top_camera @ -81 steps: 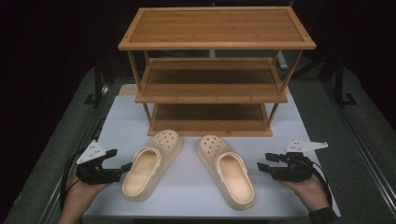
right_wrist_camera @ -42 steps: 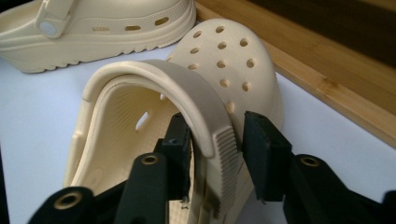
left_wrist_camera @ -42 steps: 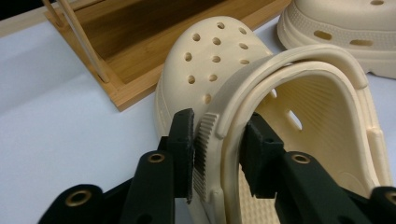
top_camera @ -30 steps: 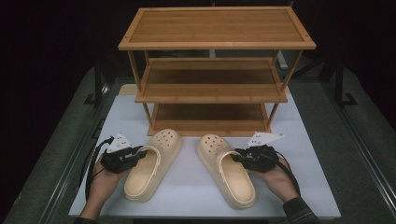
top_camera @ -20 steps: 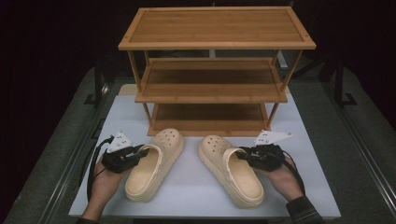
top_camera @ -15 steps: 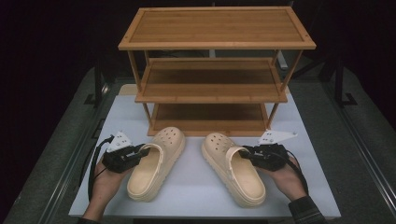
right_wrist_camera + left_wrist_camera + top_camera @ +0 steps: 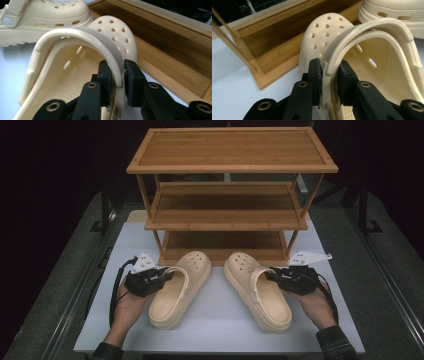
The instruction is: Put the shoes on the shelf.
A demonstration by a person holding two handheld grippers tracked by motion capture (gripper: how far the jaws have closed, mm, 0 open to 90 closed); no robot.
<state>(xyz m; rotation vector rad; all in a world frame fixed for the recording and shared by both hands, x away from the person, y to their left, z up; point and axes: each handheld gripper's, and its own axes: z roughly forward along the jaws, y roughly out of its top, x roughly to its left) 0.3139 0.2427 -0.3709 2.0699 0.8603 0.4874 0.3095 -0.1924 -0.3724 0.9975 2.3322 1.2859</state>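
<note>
Item one: left clog (image 7: pixel 180 287), cream, perforated toe, on the white table (image 7: pixel 220 320) just in front of the wooden rack (image 7: pixel 227 215), toe toward its bottom shelf. My left gripper (image 7: pixel 165 276) is clamped on its outer side wall where the strap meets it (image 7: pixel 329 70).

Item two: right clog (image 7: pixel 257 290), same make, beside the first, apart from it. My right gripper (image 7: pixel 272 275) pinches its outer wall and strap (image 7: pixel 117 71).
</note>
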